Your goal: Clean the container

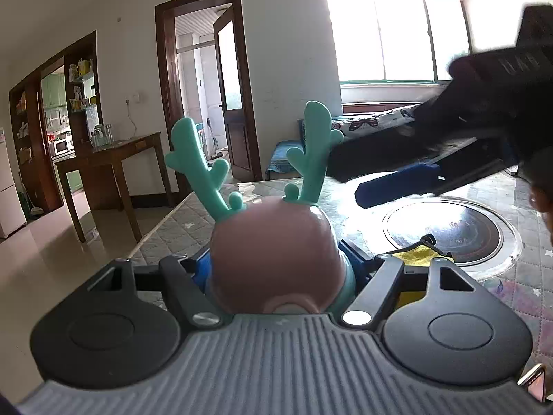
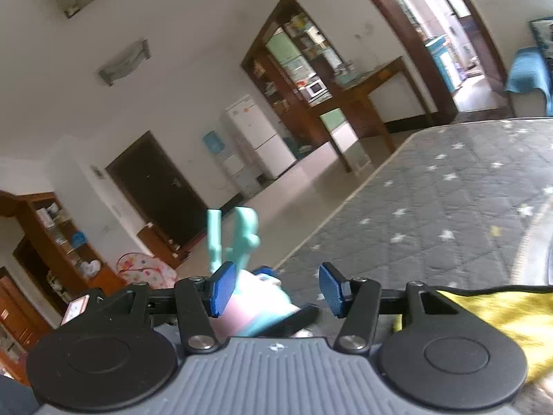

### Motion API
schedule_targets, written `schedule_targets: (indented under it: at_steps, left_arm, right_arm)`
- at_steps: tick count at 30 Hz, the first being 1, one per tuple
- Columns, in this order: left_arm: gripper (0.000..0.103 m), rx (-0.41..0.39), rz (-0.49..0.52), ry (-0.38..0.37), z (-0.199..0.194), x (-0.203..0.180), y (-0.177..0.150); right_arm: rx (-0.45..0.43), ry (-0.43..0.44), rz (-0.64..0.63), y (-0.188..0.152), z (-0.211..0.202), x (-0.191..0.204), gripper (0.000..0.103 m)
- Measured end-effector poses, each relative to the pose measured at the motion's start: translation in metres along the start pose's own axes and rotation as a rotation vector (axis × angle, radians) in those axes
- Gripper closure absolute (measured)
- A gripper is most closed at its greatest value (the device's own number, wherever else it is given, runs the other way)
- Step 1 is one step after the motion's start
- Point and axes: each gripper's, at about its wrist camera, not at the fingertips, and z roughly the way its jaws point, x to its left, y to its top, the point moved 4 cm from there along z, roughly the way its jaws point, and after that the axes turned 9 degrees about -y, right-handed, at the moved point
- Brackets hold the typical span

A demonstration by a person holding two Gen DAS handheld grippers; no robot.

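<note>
The container (image 1: 276, 259) is a pink rounded cup with two teal antlers (image 1: 197, 162) on top. It stands upright between my left gripper's (image 1: 276, 266) blue pads, which press on its two sides. In the right wrist view the same container (image 2: 249, 307) shows low down, behind the left blue pad (image 2: 223, 288). My right gripper (image 2: 278, 288) is open and its pads touch nothing. From the left wrist view the right gripper (image 1: 366, 176) hovers above the table, beyond the cup and to its right. A yellow cloth (image 1: 420, 256) lies by the cup's right side; the cloth (image 2: 490, 314) sits under the right finger arm.
The table (image 2: 449, 200) has a grey quilted cover with stars. A round black hob (image 1: 446, 231) in a glass ring is set into it at the right. A wooden side table (image 1: 114, 159) stands across the floor to the left. A phone (image 1: 534, 384) shows at the lower right edge.
</note>
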Motion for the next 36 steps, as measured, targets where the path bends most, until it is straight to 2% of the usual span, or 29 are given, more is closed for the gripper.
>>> schedule_targets:
  at_steps: [2,8,10,11,15,20,24,27,29,31,36]
  left_arm:
    - [0.03,0.0,-0.01,-0.001,0.002,0.002,0.001]
    - [0.03,-0.011,-0.032,0.001,0.004,0.008,0.006]
    - [0.03,-0.027,-0.036,0.001,0.004,0.011,0.012]
    - [0.03,-0.036,-0.038,0.001,0.004,0.012,0.014]
    - [0.03,-0.063,-0.05,-0.008,0.007,0.014,0.027]
    - [0.03,-0.093,-0.079,-0.037,0.014,0.012,0.044]
    - [0.03,-0.113,-0.087,-0.066,0.023,0.007,0.058]
    - [0.03,-0.132,-0.092,-0.094,0.031,-0.001,0.067]
    - [0.03,-0.136,-0.1,-0.116,0.037,-0.005,0.072]
    - [0.03,-0.138,-0.106,-0.135,0.044,-0.01,0.076]
    - [0.03,-0.145,-0.155,-0.18,0.06,-0.018,0.08]
  right_arm:
    - [-0.008,-0.004,0.024,0.0,-0.007,-0.01,0.039]
    - [0.013,-0.139,-0.006,-0.007,-0.016,-0.037,0.022]
    - [0.035,-0.216,-0.038,-0.015,-0.012,-0.047,0.021]
    - [0.047,-0.283,-0.075,-0.023,-0.01,-0.052,0.021]
    - [0.096,-0.41,-0.183,-0.046,0.002,-0.06,0.02]
    - [0.12,-0.495,-0.362,-0.072,0.022,-0.048,0.02]
    - [0.146,-0.488,-0.384,-0.079,0.035,-0.044,0.027]
    - [0.167,-0.497,-0.377,-0.087,0.039,-0.044,0.054]
    - [0.167,-0.506,-0.383,-0.092,0.039,-0.042,0.06]
    - [0.157,-0.498,-0.391,-0.095,0.036,-0.04,0.076]
    - [0.135,-0.426,-0.342,-0.097,0.026,-0.036,0.08]
